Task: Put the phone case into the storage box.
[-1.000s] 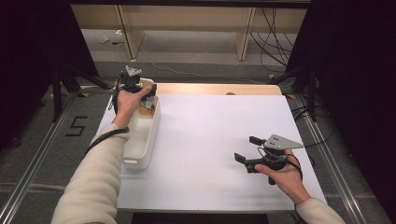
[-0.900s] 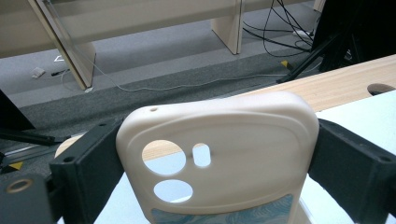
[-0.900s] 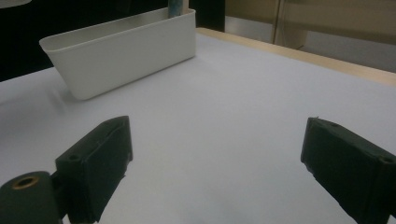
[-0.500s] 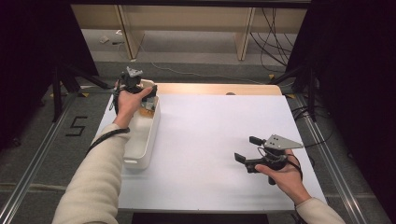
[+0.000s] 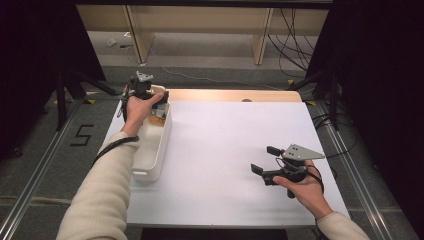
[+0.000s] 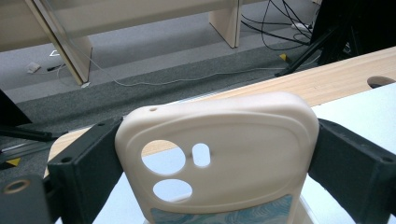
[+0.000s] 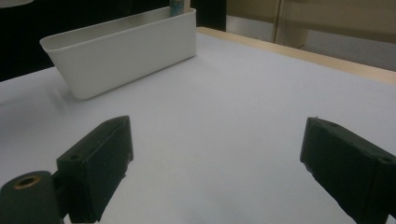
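My left gripper [image 5: 159,102] hangs over the far end of a white bin [image 5: 150,160], shut on a cream phone case [image 6: 219,154]. The case stands upright between the jaws, its camera cut-outs at the left and a blue patterned strip along its lower edge. From above, the case [image 5: 158,115] shows just below the hand, inside the bin's far end. My right gripper [image 5: 264,159] rests low over the white table at the right, jaws wide open and pointing left towards the bin [image 7: 126,46], with nothing between them [image 7: 224,158].
The white tabletop [image 5: 225,145] has a wooden strip [image 5: 235,95] along its far edge, with a round hole in it. Beyond it lie grey floor, cables and wooden furniture legs. Dark stands flank both sides of the table.
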A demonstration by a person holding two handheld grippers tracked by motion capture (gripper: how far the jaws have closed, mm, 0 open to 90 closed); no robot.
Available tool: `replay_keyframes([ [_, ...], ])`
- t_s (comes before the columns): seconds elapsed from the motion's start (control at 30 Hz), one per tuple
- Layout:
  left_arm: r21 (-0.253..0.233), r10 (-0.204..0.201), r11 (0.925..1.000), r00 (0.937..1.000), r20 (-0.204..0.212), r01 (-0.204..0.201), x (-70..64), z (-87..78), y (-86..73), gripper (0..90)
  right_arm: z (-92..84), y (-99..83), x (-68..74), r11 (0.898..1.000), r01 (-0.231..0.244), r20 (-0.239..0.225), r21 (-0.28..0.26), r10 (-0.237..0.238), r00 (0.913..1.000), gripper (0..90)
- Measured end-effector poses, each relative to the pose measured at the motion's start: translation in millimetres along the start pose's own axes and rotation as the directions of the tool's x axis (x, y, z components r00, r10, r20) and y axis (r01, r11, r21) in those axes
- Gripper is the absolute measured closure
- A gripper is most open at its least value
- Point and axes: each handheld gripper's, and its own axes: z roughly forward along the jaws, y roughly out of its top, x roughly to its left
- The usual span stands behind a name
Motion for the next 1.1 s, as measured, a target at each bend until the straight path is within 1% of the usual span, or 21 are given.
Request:
replay_keyframes([
  [0.33, 0.009, -0.007, 0.9999, 1.0000, 0.004, 0.007, -0.7, 2.6, 0.0, 6.7, -0.1, 0.1, -0.2, 1.000, 0.000, 0.001, -0.001, 0.000, 1.0000, 10.3],
  [0.57, 0.016, -0.006, 0.9999, 1.0000, 0.006, 0.006, -1.1, 4.5, 0.1, 3.4, 0.1, -0.2, -0.1, 1.000, -0.002, 0.001, 0.000, 0.002, 1.0000, 10.2],
  [0.73, 0.017, -0.002, 0.9999, 1.0000, -0.004, 0.002, -2.1, 5.9, 0.6, 0.3, 0.0, -0.1, -0.2, 1.000, -0.001, 0.000, 0.001, 0.001, 1.0000, 10.2],
  [1.1, -0.004, 0.013, 0.9999, 0.9999, -0.009, -0.013, -4.9, 4.5, 8.0, 0.0, 0.3, -0.4, 0.2, 1.000, 0.002, -0.002, 0.003, -0.002, 1.0000, 10.2],
])
